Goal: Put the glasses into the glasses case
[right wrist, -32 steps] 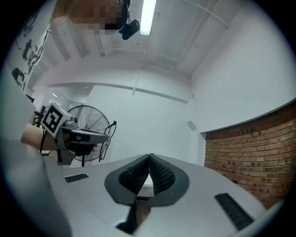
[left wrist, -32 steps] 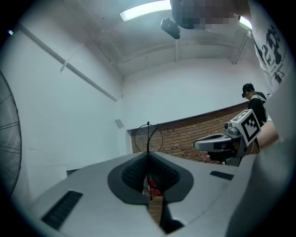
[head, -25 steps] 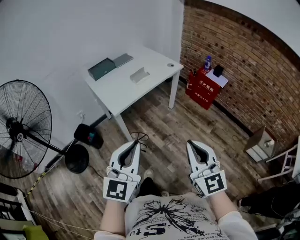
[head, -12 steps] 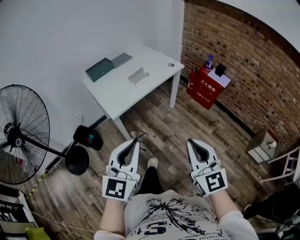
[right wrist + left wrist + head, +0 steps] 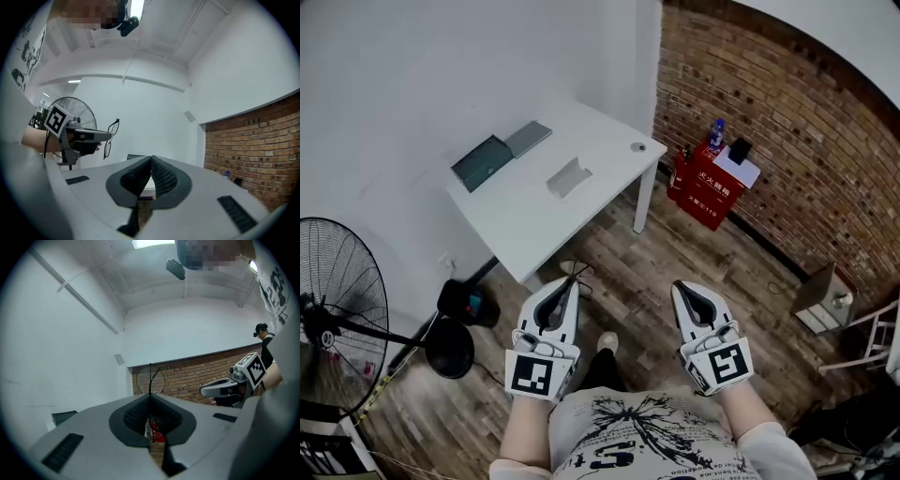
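Thin black wire-rimmed glasses (image 5: pixel 576 273) hang from the tip of my left gripper (image 5: pixel 571 281), which is shut on them over the wooden floor. Seen along the left gripper's jaws, the glasses (image 5: pixel 150 379) stand upright between the closed pads. In the right gripper view the glasses (image 5: pixel 111 137) dangle from the left gripper (image 5: pixel 108 135). My right gripper (image 5: pixel 682 286) is shut with nothing in it, level with the left and apart from it. A pale grey object, probably the glasses case (image 5: pixel 568 176), lies on the white table (image 5: pixel 581 211) ahead.
A dark green flat box (image 5: pixel 483 161) and a grey flat item (image 5: pixel 528 138) lie at the table's far corner. A standing fan (image 5: pixel 337 314) is at the left, with a dark bag (image 5: pixel 467 302) on the floor. A red box (image 5: pixel 709 178) sits against the brick wall.
The view has shifted: the table now sits lower and nearer, and the fan has slid toward the left edge. Both grippers keep the same pose, the left still holding the glasses.
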Available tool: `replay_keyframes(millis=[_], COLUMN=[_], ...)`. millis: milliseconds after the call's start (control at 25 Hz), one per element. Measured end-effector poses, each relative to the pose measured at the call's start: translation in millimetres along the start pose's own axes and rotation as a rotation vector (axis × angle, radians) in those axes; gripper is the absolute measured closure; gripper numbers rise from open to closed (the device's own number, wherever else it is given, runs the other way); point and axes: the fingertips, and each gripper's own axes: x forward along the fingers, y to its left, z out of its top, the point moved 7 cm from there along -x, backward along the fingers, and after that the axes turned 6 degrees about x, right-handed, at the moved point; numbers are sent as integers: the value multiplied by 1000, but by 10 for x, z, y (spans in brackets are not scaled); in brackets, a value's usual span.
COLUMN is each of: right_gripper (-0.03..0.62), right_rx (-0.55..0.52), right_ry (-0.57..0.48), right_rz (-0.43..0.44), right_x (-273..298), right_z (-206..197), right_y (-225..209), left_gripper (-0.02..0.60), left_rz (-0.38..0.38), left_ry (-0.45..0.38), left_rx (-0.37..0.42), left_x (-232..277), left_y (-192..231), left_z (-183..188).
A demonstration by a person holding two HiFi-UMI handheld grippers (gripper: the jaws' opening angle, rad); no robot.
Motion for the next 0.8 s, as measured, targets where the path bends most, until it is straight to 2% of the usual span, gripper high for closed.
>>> replay_keyframes(millis=[200, 480, 600, 800], right_gripper=[580, 579, 579, 579], right_rx=[-22, -29, -23, -22], right_ry=[23, 2, 11, 37], right_rz=[-23, -66, -59, -5], right_x=[983, 2279, 2697, 3188], right_z=[106, 223, 200, 119], right_y=[-270, -676, -788, -1002], left_gripper=[566, 566, 566, 566], left_rz=[-32, -54, -39, 3], left_ry=[-2, -4, 7, 38], left_rx=[-7, 0, -19, -27], left_x=[759, 1682, 1945, 2261], left_y=[766, 1720, 2009, 2256], left_z=[-154, -379, -496, -656])
